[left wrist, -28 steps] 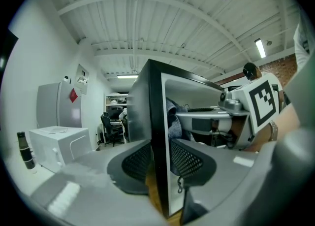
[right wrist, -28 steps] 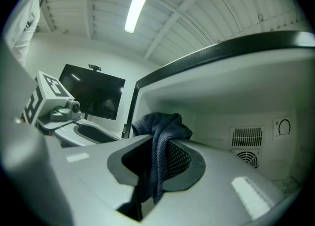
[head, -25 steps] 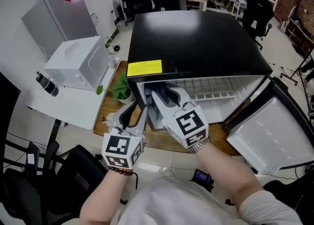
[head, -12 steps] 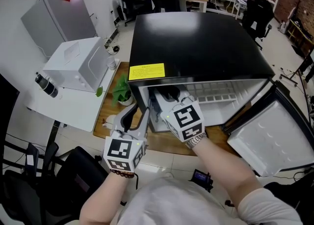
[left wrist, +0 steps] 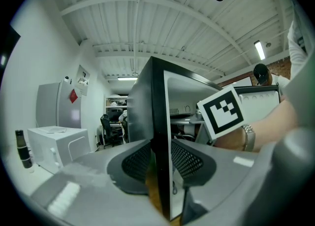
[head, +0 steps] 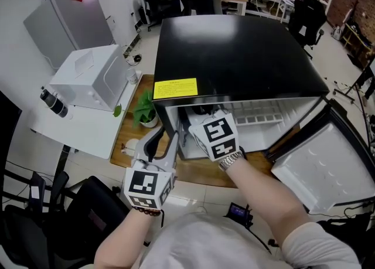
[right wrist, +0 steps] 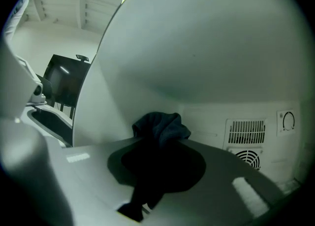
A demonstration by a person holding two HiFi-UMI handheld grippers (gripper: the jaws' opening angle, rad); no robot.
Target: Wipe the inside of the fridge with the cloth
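Observation:
A black mini fridge (head: 234,51) stands with its door (head: 328,168) swung open to the right. My left gripper (head: 163,136) sits at the fridge's left front corner. In the left gripper view that wall's black front edge (left wrist: 160,121) stands between the jaws of my left gripper (left wrist: 160,157), and both pads lie against it. My right gripper (right wrist: 158,157) is inside the white compartment, shut on a dark blue cloth (right wrist: 160,125) bunched past its tips near the left inner wall. In the head view only the right gripper's marker cube (head: 220,139) shows; its tips are hidden under the fridge top.
A vent (right wrist: 246,131) and a round fan grille (right wrist: 250,158) sit on the fridge's back wall. Left of the fridge are a white box appliance (head: 94,74), a dark bottle (head: 53,101), a silver cabinet (head: 70,21) and a green plant (head: 143,109). Office chairs stand behind.
My right hand has pushed further into the fridge with the cloth, so less of the gripper shows in the head view. The left gripper has stayed on the fridge's edge.

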